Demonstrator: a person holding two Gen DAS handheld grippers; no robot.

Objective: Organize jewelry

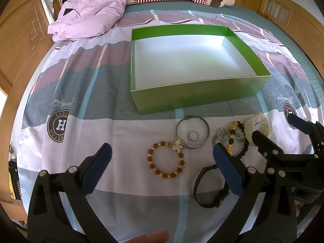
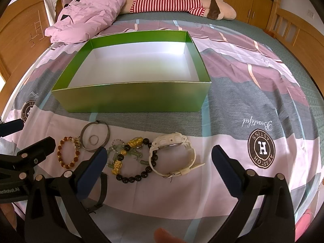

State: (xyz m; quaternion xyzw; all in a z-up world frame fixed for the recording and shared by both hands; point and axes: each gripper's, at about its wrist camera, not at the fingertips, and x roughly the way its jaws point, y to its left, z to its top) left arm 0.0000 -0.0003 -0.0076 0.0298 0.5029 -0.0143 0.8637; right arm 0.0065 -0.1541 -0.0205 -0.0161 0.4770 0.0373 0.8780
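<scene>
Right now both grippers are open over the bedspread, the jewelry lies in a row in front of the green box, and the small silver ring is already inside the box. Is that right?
Not quite. The green box holds nothing; its white floor is bare. The small silver ring lies on the bedspread inside the silver bangle, as the left wrist view shows. The rest stands: left gripper and right gripper are open.

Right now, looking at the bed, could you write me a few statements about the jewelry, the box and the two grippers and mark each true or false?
1. The green box holds nothing. True.
2. The small silver ring lies inside the silver bangle. True.
3. The white watch sits in the box. False: it lies on the bedsheet, in front of the box.
4. The left gripper grips the brown bead bracelet. False: it is open, holding nothing.
5. The right gripper is open. True.
</scene>
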